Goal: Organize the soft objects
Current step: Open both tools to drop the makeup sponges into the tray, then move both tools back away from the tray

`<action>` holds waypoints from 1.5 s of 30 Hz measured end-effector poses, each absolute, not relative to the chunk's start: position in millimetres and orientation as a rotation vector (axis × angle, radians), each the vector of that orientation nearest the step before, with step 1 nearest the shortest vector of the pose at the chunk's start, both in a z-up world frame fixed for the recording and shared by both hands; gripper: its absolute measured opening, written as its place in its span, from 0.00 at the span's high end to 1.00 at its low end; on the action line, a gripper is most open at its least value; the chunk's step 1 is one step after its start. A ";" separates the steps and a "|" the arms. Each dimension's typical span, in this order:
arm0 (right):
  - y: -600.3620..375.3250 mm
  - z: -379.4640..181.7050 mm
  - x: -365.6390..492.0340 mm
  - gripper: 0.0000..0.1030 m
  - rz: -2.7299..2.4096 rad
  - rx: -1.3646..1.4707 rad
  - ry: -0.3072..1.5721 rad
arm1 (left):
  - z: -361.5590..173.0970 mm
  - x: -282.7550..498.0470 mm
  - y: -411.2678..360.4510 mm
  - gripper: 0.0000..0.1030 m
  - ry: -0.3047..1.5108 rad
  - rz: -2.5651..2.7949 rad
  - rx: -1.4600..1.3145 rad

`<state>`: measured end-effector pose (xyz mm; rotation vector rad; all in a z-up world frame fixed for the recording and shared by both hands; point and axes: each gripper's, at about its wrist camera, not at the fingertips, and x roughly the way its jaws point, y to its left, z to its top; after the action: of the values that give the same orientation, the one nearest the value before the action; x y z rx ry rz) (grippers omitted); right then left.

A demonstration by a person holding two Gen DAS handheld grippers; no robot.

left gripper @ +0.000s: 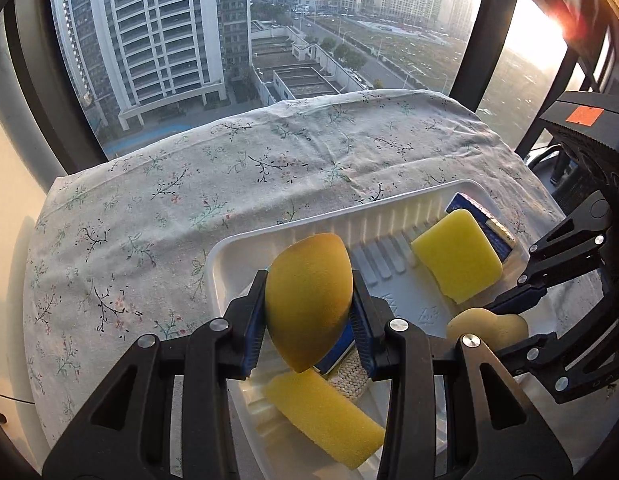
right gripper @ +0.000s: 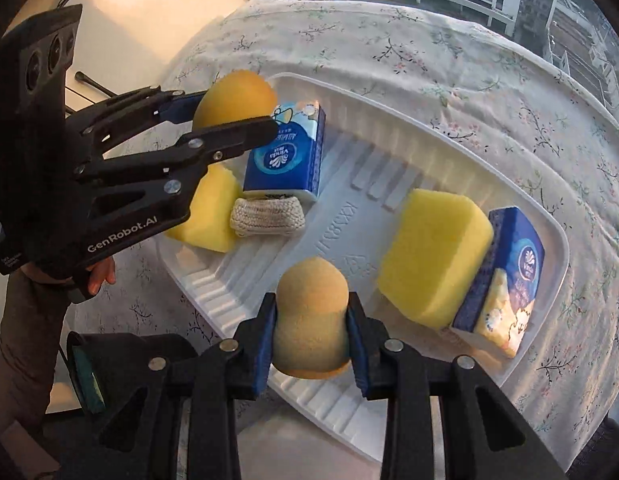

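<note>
My left gripper point(left gripper: 309, 312) is shut on an egg-shaped orange sponge point(left gripper: 309, 300), held above the left end of the white tray point(left gripper: 309, 228). My right gripper point(right gripper: 311, 344) is shut on a gourd-shaped tan sponge point(right gripper: 311, 320) above the tray's near rim point(right gripper: 213, 292). From the right wrist view the left gripper point(right gripper: 229, 112) and its orange sponge point(right gripper: 233, 98) hang over the tray's left end. In the tray lie two yellow sponge blocks point(right gripper: 433, 256) point(right gripper: 211, 212), two blue tissue packs point(right gripper: 287, 148) point(right gripper: 505, 280) and a knitted white roll point(right gripper: 267, 216).
The tray rests on a floral cloth point(left gripper: 189, 184) that covers the table, beside a large window point(left gripper: 169, 40) over tall buildings. A person's hand and sleeve point(right gripper: 29, 304) hold the left gripper. Bare cloth lies left of and behind the tray.
</note>
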<state>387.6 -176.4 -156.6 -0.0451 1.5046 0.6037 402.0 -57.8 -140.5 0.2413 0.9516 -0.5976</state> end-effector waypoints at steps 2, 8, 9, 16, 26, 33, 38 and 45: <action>-169.5 -159.5 387.6 0.66 0.665 -0.083 1.532 | -145.8 401.3 -62.2 0.66 0.956 -0.605 0.264; -160.5 -184.5 384.7 0.65 0.549 -0.206 1.683 | -160.8 402.1 -75.2 0.64 0.980 -0.641 0.321; -161.2 -186.6 385.1 0.65 0.537 -0.203 1.698 | -161.4 402.1 -76.9 0.64 0.970 -0.636 0.328; -164.6 -184.6 383.2 0.58 0.517 -0.173 1.704 | -161.9 404.0 -84.1 0.44 0.992 -0.662 0.299; -187.6 -154.6 381.7 0.43 0.567 -0.001 1.633 | -136.0 389.9 -83.3 0.39 0.909 -0.639 0.264; -246.7 -120.5 374.3 0.40 0.476 0.173 1.503 | -111.3 384.7 -59.5 0.39 0.795 -0.468 0.220; -310.2 -108.4 355.7 0.38 0.390 0.309 1.439 | -103.1 376.6 -16.3 0.38 0.773 -0.355 0.183; -381.9 -124.0 313.5 0.36 0.144 0.420 1.371 | -106.2 358.4 50.0 0.38 0.799 -0.226 0.096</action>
<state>313.5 -381.9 -124.0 0.4201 1.3706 0.1440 358.4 50.0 -106.2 0.0959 0.7987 -0.2258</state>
